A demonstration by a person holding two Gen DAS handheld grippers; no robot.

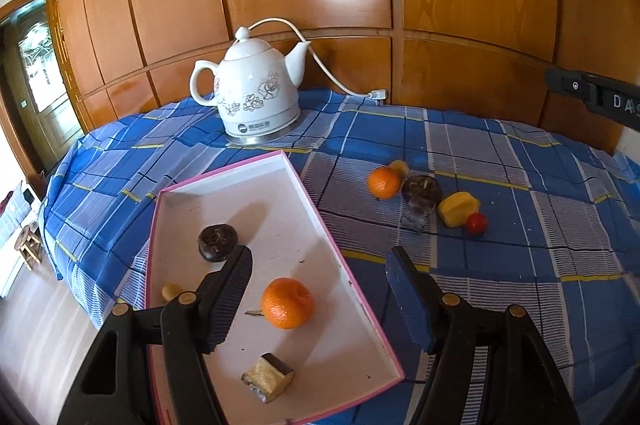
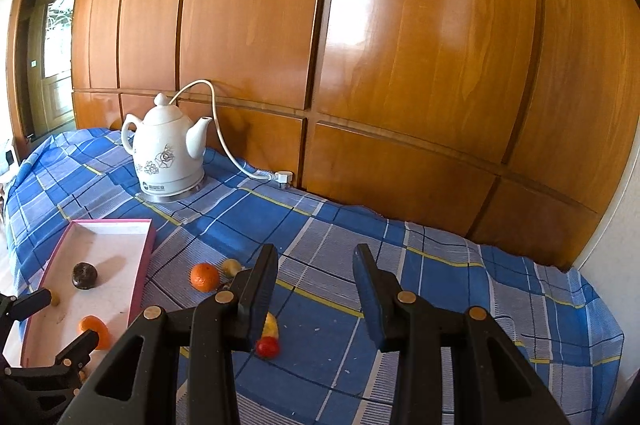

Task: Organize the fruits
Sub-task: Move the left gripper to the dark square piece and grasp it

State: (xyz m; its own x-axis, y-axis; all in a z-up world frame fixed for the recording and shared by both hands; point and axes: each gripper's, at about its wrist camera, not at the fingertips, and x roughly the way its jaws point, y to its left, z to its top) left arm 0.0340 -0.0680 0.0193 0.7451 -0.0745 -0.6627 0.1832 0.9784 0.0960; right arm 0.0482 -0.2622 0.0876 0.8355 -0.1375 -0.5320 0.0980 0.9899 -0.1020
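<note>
A pink-rimmed white box (image 1: 304, 181) lies on the blue plaid cloth. It holds an orange (image 1: 287, 303), a dark round fruit (image 1: 217, 241), a small yellow fruit (image 1: 172, 291) and a tan cut piece (image 1: 268, 377). My left gripper (image 1: 320, 277) is open and empty above the box, over the orange. On the cloth to the right lie another orange (image 1: 383, 182), a dark round fruit (image 1: 421, 189), a yellow piece (image 1: 458, 209) and a small red fruit (image 1: 476, 223). My right gripper (image 2: 316, 277) is open and empty above these; the red fruit (image 2: 267, 347) shows beside its left finger.
A white floral electric kettle (image 1: 258, 93) stands at the back of the table, its cord running to a plug (image 1: 378, 95) by the wooden panel wall. The table edge drops off at the left to the floor. A clear wrapper (image 1: 416, 217) lies by the loose fruits.
</note>
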